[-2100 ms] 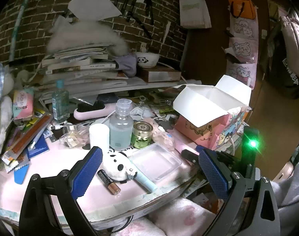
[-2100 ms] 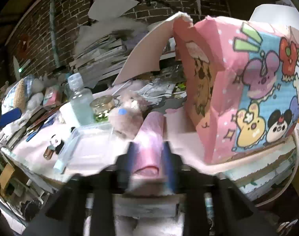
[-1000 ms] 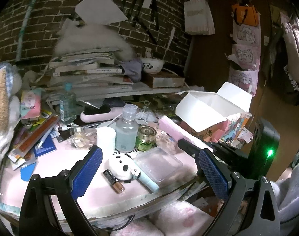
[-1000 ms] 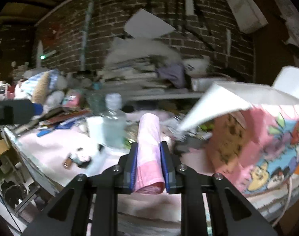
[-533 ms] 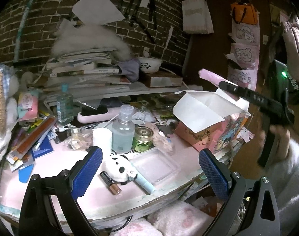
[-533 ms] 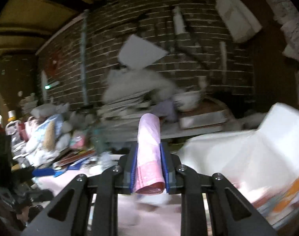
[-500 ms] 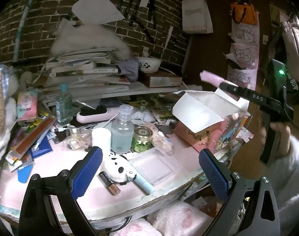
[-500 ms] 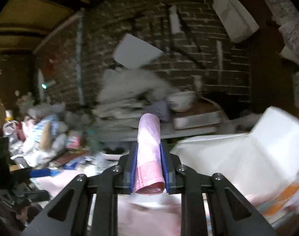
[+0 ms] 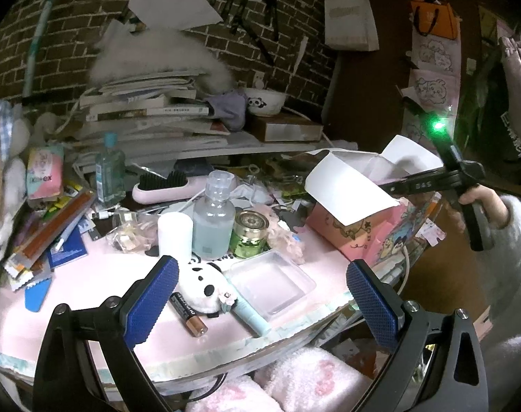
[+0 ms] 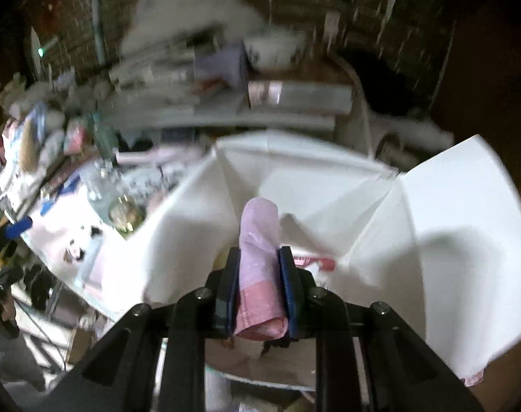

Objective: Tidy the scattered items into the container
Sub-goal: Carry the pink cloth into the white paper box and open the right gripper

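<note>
Dim room, fisheye-bent dark edges; right wrist view motion-blurred, left sharp.

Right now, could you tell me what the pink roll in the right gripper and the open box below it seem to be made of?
The pink roll looks like thin, glossy plastic film, probably rolled bags: it is slightly translucent, with creases and faint perforation lines. The open box looks like matte white cardboard inside, with crisp fold lines and stiff flaps, and a printed pink outside.
</note>
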`<action>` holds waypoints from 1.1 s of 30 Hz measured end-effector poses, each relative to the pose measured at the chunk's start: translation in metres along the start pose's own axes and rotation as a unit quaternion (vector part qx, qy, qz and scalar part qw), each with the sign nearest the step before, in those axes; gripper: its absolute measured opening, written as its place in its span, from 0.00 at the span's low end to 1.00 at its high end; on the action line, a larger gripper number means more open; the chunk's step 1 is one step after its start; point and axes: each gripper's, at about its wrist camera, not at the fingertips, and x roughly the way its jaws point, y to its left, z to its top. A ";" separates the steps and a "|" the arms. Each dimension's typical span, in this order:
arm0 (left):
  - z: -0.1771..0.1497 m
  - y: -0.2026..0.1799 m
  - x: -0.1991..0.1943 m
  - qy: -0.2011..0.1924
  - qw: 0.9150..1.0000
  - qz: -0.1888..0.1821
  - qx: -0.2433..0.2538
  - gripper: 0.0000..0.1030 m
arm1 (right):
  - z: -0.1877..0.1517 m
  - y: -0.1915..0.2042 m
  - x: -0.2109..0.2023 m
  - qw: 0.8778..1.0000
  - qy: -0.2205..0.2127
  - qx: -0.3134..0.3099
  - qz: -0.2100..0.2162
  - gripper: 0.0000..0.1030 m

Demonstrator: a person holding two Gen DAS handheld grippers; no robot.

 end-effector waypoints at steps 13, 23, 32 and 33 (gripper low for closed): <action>0.002 0.003 -0.002 0.002 1.000 0.011 0.002 0.95 | 0.016 -0.008 0.032 0.993 0.110 -0.026 0.019 0.19; -0.002 0.015 0.004 0.012 1.000 0.023 -0.008 0.95 | 0.018 -0.009 0.007 0.998 0.055 0.005 0.016 0.68; -0.014 0.031 0.023 0.024 0.999 0.037 -0.025 0.95 | 0.015 0.038 -0.046 0.988 -0.110 0.014 0.109 0.82; -0.016 0.031 0.026 0.025 0.999 0.037 -0.024 0.95 | 0.013 0.049 -0.050 0.984 -0.128 0.005 0.122 0.82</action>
